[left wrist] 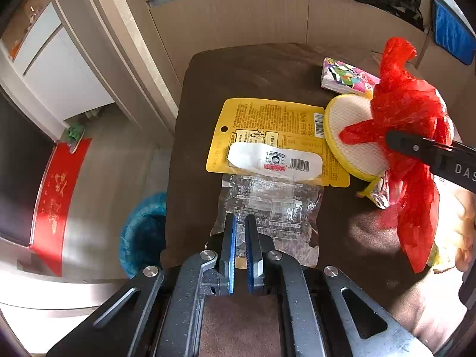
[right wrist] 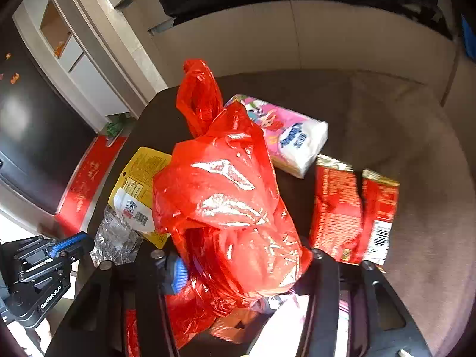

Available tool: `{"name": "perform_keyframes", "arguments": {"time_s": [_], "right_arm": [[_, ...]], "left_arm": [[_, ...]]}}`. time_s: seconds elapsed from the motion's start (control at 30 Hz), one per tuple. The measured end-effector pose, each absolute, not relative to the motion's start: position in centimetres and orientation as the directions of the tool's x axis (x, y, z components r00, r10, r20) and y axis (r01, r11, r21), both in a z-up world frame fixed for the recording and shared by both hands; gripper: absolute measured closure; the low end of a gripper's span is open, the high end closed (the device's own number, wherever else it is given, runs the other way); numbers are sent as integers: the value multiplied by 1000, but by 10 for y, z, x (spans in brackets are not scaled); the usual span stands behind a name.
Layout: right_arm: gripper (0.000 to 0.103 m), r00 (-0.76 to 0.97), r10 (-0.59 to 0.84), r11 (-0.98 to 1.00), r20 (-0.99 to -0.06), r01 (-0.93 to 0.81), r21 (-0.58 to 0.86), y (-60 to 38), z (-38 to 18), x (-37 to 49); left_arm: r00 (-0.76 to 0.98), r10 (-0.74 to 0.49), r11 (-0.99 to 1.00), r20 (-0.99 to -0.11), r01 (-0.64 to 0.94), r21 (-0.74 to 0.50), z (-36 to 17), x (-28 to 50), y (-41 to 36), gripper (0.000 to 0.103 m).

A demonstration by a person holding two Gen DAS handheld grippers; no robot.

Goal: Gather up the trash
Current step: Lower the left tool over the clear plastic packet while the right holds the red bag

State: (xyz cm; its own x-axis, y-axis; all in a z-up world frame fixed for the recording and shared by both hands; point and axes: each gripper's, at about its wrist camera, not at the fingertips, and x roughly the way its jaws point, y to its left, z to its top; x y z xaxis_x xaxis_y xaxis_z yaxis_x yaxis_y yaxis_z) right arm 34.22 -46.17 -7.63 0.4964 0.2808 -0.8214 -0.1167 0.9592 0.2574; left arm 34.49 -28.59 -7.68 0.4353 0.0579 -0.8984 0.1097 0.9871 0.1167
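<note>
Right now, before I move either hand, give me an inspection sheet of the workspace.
Surface: dark table, crowded.
Job's things: red bag between the right tongs; clear wrapper, yellow card, white label, red packet.
Clutter: tissue pack, yellow pad.
Grippers: left tongs shut, over the clear wrapper; grip on it not clear. Right tongs apart, bag bulging between them; grip not clear.
Cables: nothing seen.
Surroundings: blue-lined bin on the floor left of the table; red mat.
</note>
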Motion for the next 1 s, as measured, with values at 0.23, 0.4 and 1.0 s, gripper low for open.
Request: {"name": "perform_keyframes", "arguments": {"time_s": [0.23, 0.4, 1.0], "right_arm": [[60, 576, 137, 990, -806, -108, 91, -444, -49, 314], [60, 593, 118, 991, -797, -118, 59, -436, -39, 299], [60, 602, 90, 995, -793, -89, 46, -446, -35, 284]], "left_arm": [[444, 35, 988, -895, 122, 99, -76, 343, -287, 97], [446, 2, 983, -895, 163, 83, -75, 338, -294, 97], [368, -32, 938, -929, 331, 99, -104, 322, -342, 96]]}}
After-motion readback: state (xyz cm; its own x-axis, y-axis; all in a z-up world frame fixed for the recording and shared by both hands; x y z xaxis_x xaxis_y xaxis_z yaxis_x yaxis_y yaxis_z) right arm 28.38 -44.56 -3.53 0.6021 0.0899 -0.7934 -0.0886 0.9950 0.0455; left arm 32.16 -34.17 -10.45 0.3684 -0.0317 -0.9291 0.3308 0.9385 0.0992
